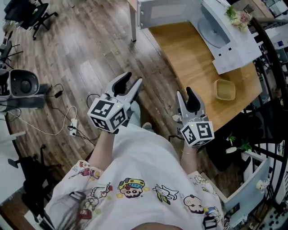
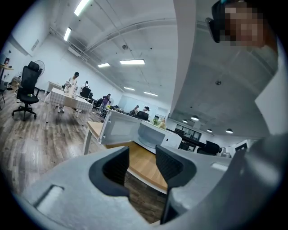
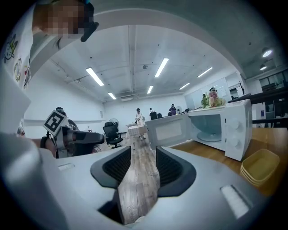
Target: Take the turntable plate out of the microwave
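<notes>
Wood table (image 1: 193, 76) carries the white microwave (image 1: 238, 45), door (image 1: 166, 13) swung open. Turntable plate (image 1: 213, 30) sits inside on the cavity floor, untouched. Yellow tray (image 1: 225, 90) lies on the table near the microwave. My L gripper (image 1: 133, 81) & R gripper (image 1: 184, 93) are both well short of the microwave, jaws apart, nothing btwn them.

Yellow tray (image 1: 225, 89) on wooden table (image 1: 189, 58), flowers (image 1: 238, 16), office chair (image 1: 33, 14), power strip (image 1: 73, 125)
</notes>
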Tool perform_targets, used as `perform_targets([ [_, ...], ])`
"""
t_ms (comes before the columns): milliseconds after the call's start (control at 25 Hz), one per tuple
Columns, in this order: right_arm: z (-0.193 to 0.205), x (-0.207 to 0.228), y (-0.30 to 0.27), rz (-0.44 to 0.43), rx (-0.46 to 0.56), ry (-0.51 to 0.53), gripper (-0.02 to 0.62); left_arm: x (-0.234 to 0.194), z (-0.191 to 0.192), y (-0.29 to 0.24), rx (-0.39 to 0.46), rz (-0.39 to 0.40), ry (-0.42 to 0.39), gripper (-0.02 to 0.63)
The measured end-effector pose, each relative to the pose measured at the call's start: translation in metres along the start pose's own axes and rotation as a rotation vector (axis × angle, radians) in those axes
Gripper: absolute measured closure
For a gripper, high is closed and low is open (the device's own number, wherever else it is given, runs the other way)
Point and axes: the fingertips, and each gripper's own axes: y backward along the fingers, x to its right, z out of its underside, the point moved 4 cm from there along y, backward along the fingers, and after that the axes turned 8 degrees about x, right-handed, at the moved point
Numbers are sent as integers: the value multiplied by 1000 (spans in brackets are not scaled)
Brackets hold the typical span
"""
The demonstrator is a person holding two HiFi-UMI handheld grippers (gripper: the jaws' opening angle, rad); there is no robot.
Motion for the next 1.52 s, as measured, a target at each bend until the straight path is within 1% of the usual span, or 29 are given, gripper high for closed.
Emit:
perform_targets([
  [400,-24,19,-119,46,20,-8,408,-83,-51,-86,-27,61,-3,413],
  [560,-26,24,-152,84,18,-11,407,-109,-68,-112,-37,95,-2,411],
  [720,-23,27,-174,133,17,-29,403,-132,-76,-131,-60,130,-2,411],
  [920,-15,28,-187,217,19,-65,400,-152,-79,-141,-98,183,-2,411],
  [1040,-12,26,-190,252,12,-73,397,-158,-78,-144,-120,207,2,411],
  [1280,-4,31,-183,322,-13,-92,388,-157,-68,-151,-164,255,20,411],
  [1520,-1,56,-176,384,-11,-113,387,-144,-57,-180,-205,318,33,411],
])
